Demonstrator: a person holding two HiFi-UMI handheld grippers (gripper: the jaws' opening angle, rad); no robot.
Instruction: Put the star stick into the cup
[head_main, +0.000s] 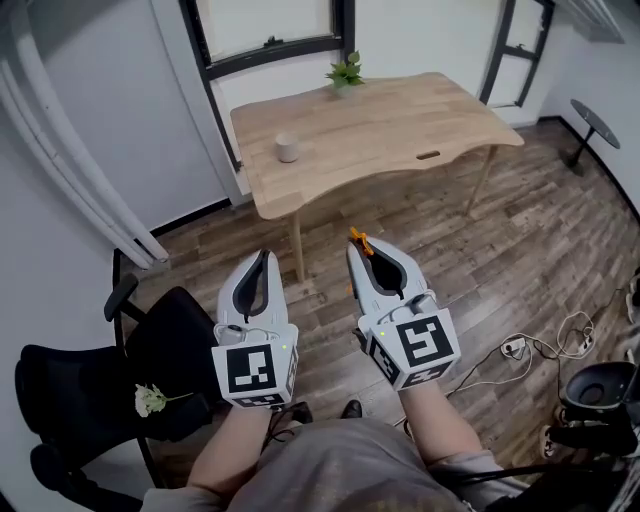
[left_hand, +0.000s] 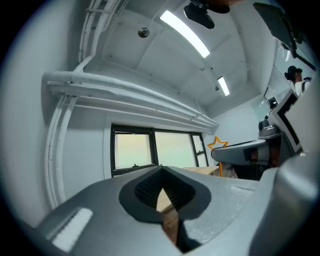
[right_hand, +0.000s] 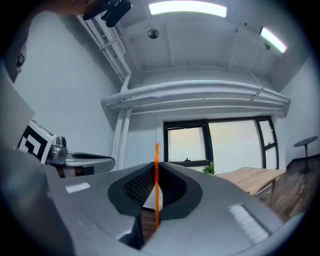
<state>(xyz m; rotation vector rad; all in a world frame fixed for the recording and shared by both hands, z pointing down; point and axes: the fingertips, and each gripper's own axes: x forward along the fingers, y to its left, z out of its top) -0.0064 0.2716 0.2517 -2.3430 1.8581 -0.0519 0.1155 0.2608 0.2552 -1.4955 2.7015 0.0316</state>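
My right gripper (head_main: 356, 243) is shut on the orange star stick (head_main: 359, 241), whose star end pokes out past the jaw tips. In the right gripper view the stick (right_hand: 156, 185) runs as a thin orange line up between the closed jaws. In the left gripper view its star (left_hand: 217, 144) shows above the other gripper. My left gripper (head_main: 266, 254) is shut with nothing in it. The small pale cup (head_main: 287, 148) stands on the wooden table (head_main: 400, 120), far ahead of both grippers, near the table's left end.
A small potted plant (head_main: 346, 72) sits at the table's back edge by the window. A black chair (head_main: 90, 380) with a white flower (head_main: 150, 400) on it stands at my left. Cables and a power strip (head_main: 514, 348) lie on the wood floor at right.
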